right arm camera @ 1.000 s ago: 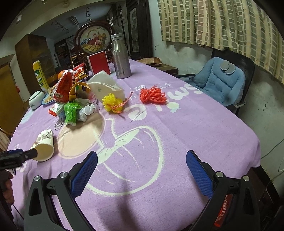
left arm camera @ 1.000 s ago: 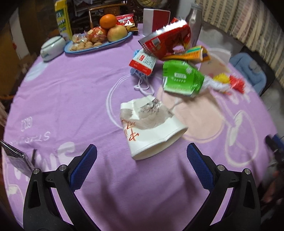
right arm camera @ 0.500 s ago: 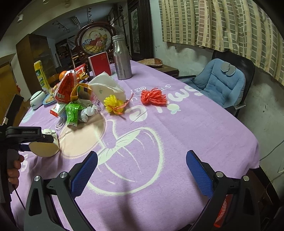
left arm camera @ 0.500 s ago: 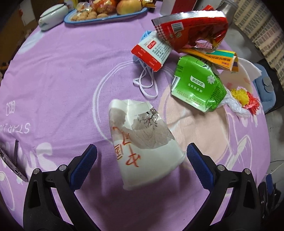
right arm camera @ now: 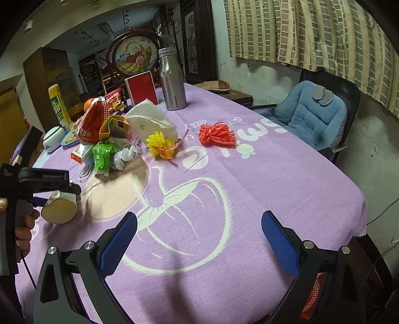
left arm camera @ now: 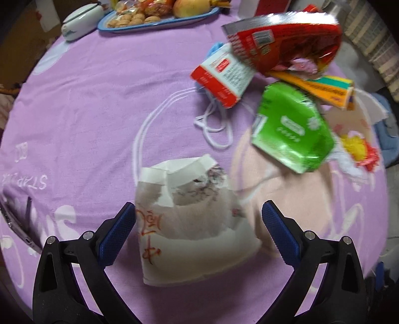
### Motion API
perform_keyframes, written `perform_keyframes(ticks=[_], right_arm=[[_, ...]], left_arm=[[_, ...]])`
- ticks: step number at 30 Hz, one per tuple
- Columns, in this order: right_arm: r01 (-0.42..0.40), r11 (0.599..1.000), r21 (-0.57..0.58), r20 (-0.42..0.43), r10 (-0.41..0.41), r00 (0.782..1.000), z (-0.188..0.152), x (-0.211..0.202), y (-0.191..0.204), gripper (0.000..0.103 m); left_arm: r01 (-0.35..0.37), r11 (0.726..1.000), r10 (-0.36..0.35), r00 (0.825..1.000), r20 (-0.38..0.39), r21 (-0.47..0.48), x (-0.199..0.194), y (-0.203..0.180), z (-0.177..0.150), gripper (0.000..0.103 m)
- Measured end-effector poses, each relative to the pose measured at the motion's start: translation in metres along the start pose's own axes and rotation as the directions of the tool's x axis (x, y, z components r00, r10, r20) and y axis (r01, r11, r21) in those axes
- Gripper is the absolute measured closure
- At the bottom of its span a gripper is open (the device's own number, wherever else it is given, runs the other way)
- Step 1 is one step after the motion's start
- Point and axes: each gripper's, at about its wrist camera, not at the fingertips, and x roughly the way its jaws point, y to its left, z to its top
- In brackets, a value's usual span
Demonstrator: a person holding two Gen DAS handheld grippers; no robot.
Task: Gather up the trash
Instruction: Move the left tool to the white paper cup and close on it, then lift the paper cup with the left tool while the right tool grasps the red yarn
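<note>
Nearest to us, our left gripper [left arm camera: 199, 224] has its two blue-padded fingers spread wide to either side of one crumpled white paper cup [left arm camera: 189, 224], which lies on its side on the purple tablecloth [left arm camera: 99, 99]; the left pad sits just beside the cup's wall, the right pad stands apart from it, and nothing is pinched. From the right wrist view we see the same cup [right arm camera: 59, 208] below that gripper's black arm, its round base turned toward us, with one hand [right arm camera: 23, 231] on the handle at the left edge. Our right gripper [right arm camera: 199, 230] also stands spread and empty, over a bare stretch of cloth near the table's near edge, well apart from the litter. Beyond the cup we count one loop of white cord [left arm camera: 214, 124], then one green wrapper [left arm camera: 289, 129], one red-and-white carton [left arm camera: 224, 77], one orange-and-green flat pack [left arm camera: 321, 89] and one large red foil bag [left arm camera: 286, 42], all heaped together to the right. Farther right lie one yellow tassel [right arm camera: 159, 145] and, apart from it, one red tassel [right arm camera: 217, 133], with one white tissue pack [right arm camera: 149, 119] behind the yellow one. At the far side we count one blue tray of snacks and fruit [left arm camera: 159, 17], one white lidded dish [left arm camera: 79, 18], one steel bottle [right arm camera: 173, 79] and one red box [right arm camera: 142, 87].
</note>
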Motion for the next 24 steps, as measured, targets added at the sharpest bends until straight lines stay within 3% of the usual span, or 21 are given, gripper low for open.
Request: perform_keyframes(ticks=[5,7,9,11,16,21,24], right_arm=[[-0.002,1.000,0.014,-0.003,0.002,1.000,-0.001,0.000,-0.004,0.006],[0.001,1.000,0.013,-0.003,-0.001,1.000,-0.001,0.000,-0.005,0.006],[0.003,1.000,0.018,-0.005,-0.003,1.000,-0.001,0.001,-0.006,0.006],[0.003,1.000,0.022,-0.005,-0.003,1.000,-0.001,0.001,-0.008,0.006],[0.007,1.000,0.021,-0.005,-0.007,1.000,-0.001,0.001,-0.008,0.006],[0.024,1.000,0.006,-0.010,-0.024,1.000,0.001,0.005,-0.005,0.006],[0.049,0.998,-0.028,-0.005,-0.049,0.999,0.008,0.008,0.000,0.006]], left_arm=[[-0.036,0.999,0.035,0.999,-0.037,-0.025,0.017,0.002,0.005,0.006],[-0.052,0.999,0.052,0.999,-0.017,-0.004,0.016,0.000,0.005,0.011],[-0.069,0.997,0.069,0.998,0.008,0.023,0.014,-0.003,0.004,0.023],[-0.061,0.997,0.060,0.998,0.023,0.040,0.011,-0.006,0.004,0.023],[-0.005,0.998,0.000,0.996,0.086,0.055,-0.010,-0.005,-0.005,0.024],[0.094,0.986,-0.119,0.976,0.181,0.141,-0.048,-0.013,-0.019,0.024],[0.114,0.973,-0.161,0.959,0.235,0.199,-0.062,-0.019,-0.030,0.024]])
